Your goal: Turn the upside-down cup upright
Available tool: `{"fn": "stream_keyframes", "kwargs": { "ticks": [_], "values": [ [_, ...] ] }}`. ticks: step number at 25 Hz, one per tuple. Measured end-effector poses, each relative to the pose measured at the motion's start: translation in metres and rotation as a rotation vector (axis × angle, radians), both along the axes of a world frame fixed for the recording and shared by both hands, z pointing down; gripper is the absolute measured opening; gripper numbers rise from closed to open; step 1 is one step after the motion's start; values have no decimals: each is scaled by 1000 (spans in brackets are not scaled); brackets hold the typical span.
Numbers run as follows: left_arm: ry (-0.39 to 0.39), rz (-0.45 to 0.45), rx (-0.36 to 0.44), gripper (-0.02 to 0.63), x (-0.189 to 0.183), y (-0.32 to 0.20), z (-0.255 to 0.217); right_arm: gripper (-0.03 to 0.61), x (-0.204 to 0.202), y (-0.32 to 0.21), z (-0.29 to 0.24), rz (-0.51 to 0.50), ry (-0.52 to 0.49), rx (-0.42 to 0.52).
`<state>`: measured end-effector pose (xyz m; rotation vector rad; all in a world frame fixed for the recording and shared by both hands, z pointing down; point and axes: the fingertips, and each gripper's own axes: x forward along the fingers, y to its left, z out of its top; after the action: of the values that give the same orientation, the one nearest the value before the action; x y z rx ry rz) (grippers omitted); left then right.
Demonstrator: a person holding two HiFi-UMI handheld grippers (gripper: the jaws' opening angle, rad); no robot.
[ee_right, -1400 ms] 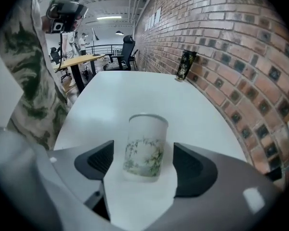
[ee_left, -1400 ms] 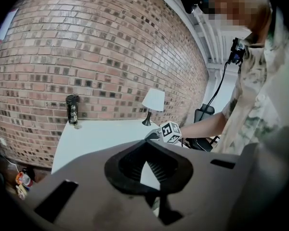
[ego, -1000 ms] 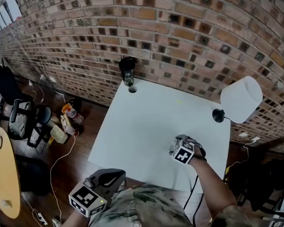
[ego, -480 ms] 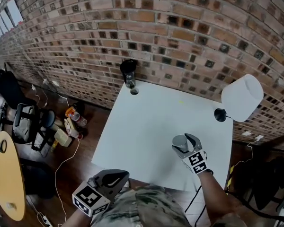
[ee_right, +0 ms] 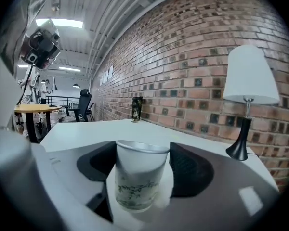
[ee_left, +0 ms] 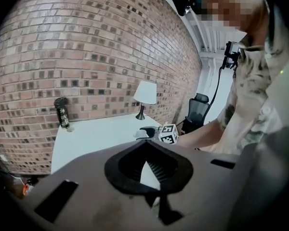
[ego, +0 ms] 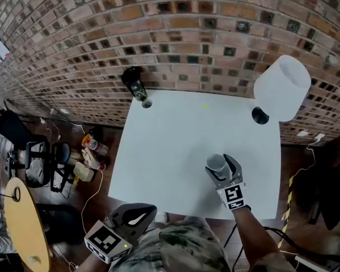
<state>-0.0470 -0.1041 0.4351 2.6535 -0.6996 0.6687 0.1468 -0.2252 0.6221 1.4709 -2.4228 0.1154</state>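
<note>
Since a second ago the right claw (ego: 220, 168) has rolled over, bringing the cup (ee_right: 137, 177) mouth-up. Its jaws stand wide and press the cup's sides, holding it upright over the near right part of the table (ego: 170, 140), well apart from the lamp (ego: 280, 89). The left claw (ee_left: 147, 143) hangs off the table's near edge, jaws tip to tip, holding nothing.
</note>
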Motion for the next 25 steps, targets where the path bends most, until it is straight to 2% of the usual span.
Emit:
{"fn": "stream_keyframes", "kwargs": {
  "ticks": [7, 13, 22, 25],
  "values": [
    [-4, 20, -12, 6, 34, 3, 0, 345, 9, 17, 1, 1, -24, 42],
    [-16, 9, -51, 6, 55, 19, 3, 350, 16, 28, 6, -37, -15, 15],
    [2, -44, -90, 6, 53, 52, 4, 396, 29, 37, 11, -68, 49, -16],
    [18, -62, -49, 6, 37, 65, 2, 399, 29, 53, 0, -53, 60, -20]
  ]
}}
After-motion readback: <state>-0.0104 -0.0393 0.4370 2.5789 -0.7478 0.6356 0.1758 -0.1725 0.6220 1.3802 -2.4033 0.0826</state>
